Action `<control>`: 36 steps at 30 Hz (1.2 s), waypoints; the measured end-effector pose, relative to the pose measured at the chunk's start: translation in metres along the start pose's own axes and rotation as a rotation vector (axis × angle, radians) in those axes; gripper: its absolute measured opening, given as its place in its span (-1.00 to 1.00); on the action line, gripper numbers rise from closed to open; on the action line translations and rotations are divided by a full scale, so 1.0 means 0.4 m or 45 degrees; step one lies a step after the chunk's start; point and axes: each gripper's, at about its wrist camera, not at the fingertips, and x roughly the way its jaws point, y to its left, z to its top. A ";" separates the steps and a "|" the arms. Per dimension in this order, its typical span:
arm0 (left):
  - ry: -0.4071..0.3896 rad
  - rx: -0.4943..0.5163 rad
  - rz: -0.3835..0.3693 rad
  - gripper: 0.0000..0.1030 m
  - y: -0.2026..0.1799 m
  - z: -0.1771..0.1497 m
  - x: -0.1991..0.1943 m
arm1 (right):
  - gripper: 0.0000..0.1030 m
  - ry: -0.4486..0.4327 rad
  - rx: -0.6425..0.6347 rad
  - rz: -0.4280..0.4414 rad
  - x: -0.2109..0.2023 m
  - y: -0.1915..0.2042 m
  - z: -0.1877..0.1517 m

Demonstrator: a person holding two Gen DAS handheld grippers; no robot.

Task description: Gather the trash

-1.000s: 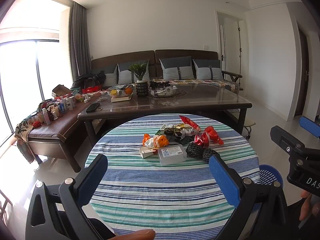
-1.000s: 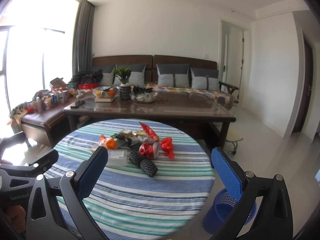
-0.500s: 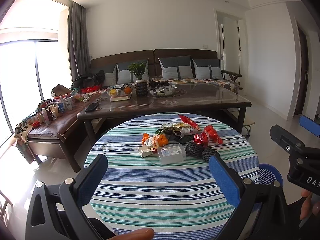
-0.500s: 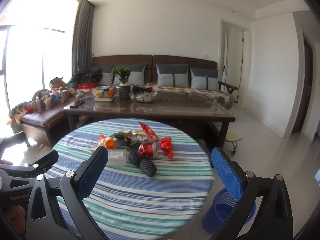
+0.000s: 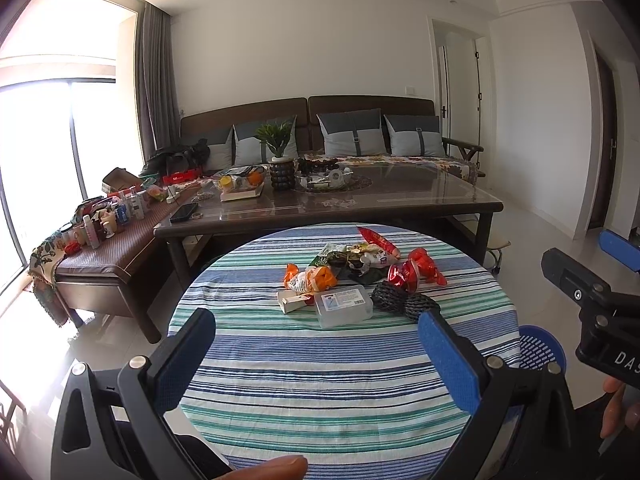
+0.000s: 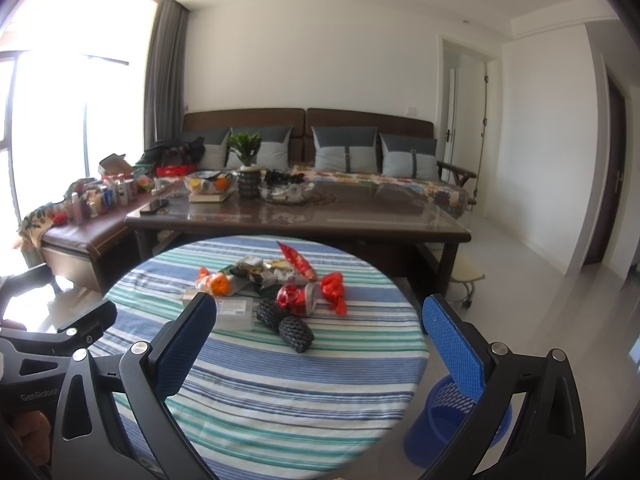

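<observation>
Left gripper (image 5: 316, 356), black frame with blue pads, held over the near edge of the round table under a blue, green and white striped cloth (image 5: 344, 384); jaws spread wide, nothing between them. Trash sits in a cluster toward the far half of the table, well apart from both grippers. Leftmost in the cluster: an orange and white crumpled wrapper (image 5: 310, 276), with a small white cardboard box (image 5: 292, 302) just in front of it. Beside that box, a clear rectangular plastic container with a printed label (image 5: 343, 306). Behind these, a heap of dark and pale wrappers (image 5: 356, 258), with a long red packet (image 5: 378, 242) tilted up at the far side. To the right, two black mesh foam sleeves (image 5: 404, 302) lie touching each other, and behind them a shiny red foil wrapper (image 5: 416, 272); whether it rests on a sleeve is hard to tell. Right gripper (image 6: 320, 344), same build, also released and wide, empty, low over the table's near right side. A blue perforated plastic waste bin (image 6: 452, 420) stands on the floor, right of the table. Far back, a dark glass-topped coffee table (image 5: 400, 204).
</observation>
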 end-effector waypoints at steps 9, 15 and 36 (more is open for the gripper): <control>0.015 0.011 0.007 1.00 0.002 -0.001 0.003 | 0.99 0.005 -0.003 -0.001 0.004 -0.003 -0.005; 0.027 0.013 0.009 1.00 -0.001 0.003 0.013 | 0.99 0.013 0.000 -0.002 0.011 -0.004 -0.012; 0.154 0.005 -0.052 1.00 0.016 -0.042 0.129 | 0.99 0.074 0.009 0.004 0.069 0.004 -0.027</control>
